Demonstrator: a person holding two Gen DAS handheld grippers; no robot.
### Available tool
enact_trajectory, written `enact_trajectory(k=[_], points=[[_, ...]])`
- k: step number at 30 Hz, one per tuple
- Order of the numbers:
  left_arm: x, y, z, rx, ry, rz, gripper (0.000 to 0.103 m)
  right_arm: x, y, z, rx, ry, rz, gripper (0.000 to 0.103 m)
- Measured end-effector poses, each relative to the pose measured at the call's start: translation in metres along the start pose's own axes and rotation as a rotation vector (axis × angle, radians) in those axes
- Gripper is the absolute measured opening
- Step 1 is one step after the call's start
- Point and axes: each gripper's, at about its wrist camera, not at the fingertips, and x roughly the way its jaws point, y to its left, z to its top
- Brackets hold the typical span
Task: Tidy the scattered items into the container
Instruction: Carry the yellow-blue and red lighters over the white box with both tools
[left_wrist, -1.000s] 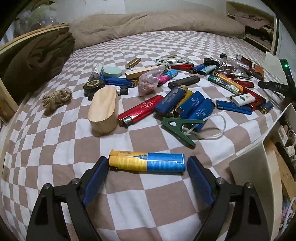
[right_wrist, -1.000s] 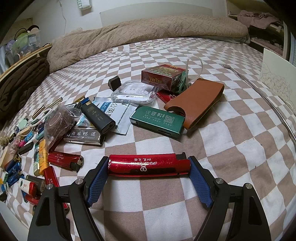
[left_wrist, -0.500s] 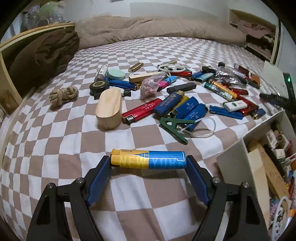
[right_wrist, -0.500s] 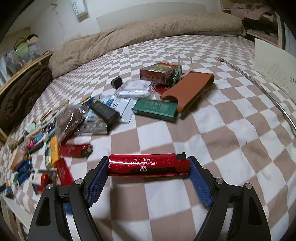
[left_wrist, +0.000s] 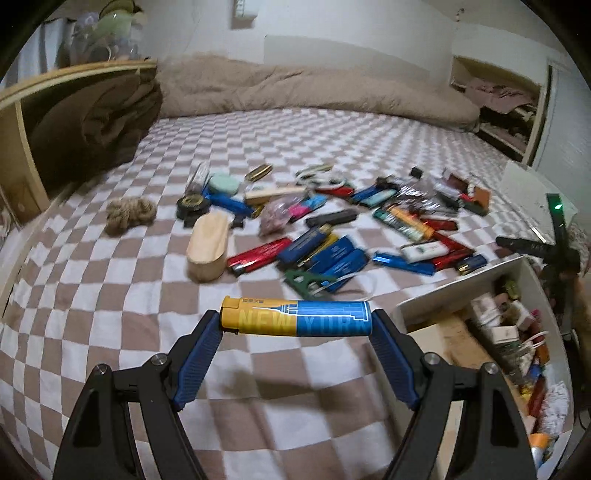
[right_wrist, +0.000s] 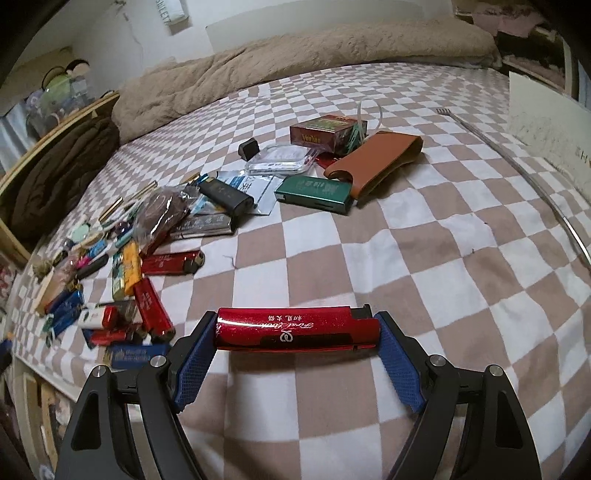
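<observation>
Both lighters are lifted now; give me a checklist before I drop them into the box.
1. Left gripper clamps the yellow-and-blue lighter end to end: ok.
2. Right gripper clamps the red lighter end to end: ok.
3. Box in the left view, open: ok.
4. Free room in the box: cannot tell, it looks crowded.
5. Box in the right view: not ok, out of frame.

Black fingers (left_wrist: 207, 343), blue pads, silver screws

Checkered bed (left_wrist: 332, 147) strewn with lighters (left_wrist: 258, 254), a blanket (left_wrist: 314, 88) behind
</observation>
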Motion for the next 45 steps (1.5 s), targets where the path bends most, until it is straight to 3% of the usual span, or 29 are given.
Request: enact_trajectory(k=[10, 16, 25, 37, 42, 45], points=[[-0.013, -0.032, 0.009, 0.006, 0.0, 0.015, 0.081, -0.032, -0.001, -0.008, 0.004, -0.019, 0.024, 0.083], [-0.023, -0.049, 0.01, 0.001, 0.006, 0.012, 0.081, -0.067, 0.009, -0.006, -0.027, -0.077, 0.049, 0.083], [-0.035, -0.086, 0.003, 0.034, 0.011, -0.059, 0.081, -0.112, 0.051, -0.012, -0.091, -0.114, 0.168, 0.083], [-0.034, -0.116, -0.022, 0.041, 0.067, -0.163, 0.081, -0.09, 0.119, -0.032, -0.148, 0.091, 0.362, 0.083], [-0.032, -0.122, -0.03, 0.053, 0.082, -0.176, 0.081, -0.072, 0.139, -0.041, -0.151, 0.168, 0.394, 0.083], [-0.03, -0.124, -0.033, 0.056, 0.089, -0.191, 0.081, -0.062, 0.145, -0.044, -0.157, 0.195, 0.37, 0.083]])
